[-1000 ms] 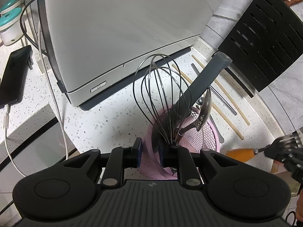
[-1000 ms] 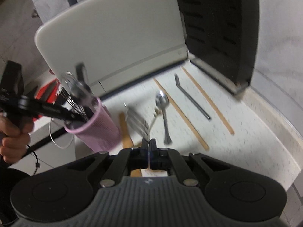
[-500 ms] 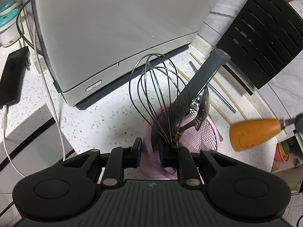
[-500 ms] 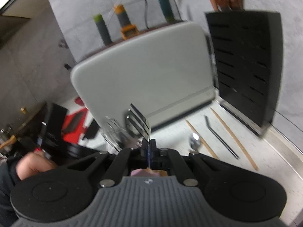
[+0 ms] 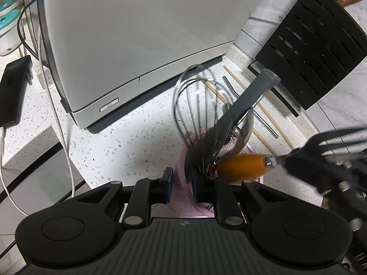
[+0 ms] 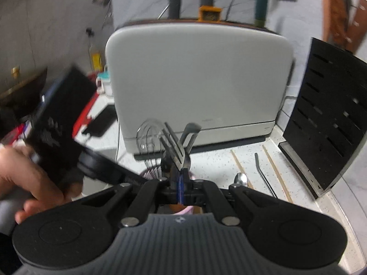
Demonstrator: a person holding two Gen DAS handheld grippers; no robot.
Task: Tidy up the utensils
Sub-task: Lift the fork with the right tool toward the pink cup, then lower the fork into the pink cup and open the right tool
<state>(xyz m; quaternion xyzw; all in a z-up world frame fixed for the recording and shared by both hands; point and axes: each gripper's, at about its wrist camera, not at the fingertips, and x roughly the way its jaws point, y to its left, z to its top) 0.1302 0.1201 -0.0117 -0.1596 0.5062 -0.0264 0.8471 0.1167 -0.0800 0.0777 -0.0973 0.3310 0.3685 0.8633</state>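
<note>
One orange-handled fork [image 5: 243, 165], clenched in the right gripper [image 6: 181, 183], hangs over the pink mesh holder [image 5: 183, 183] pinched by the left gripper [image 5: 181, 182]; next, lower it handle-first.

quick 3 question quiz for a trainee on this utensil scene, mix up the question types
1. True or false: the right gripper has its jaws shut on the orange-handled metal fork.
2. Which is already in the pink mesh utensil cup? A) wire whisk B) bent metal straw C) wooden chopsticks
3. Fill in: the left gripper has its jaws closed on the cup's ____.

Key: 1 true; 2 A; 3 rim
</note>
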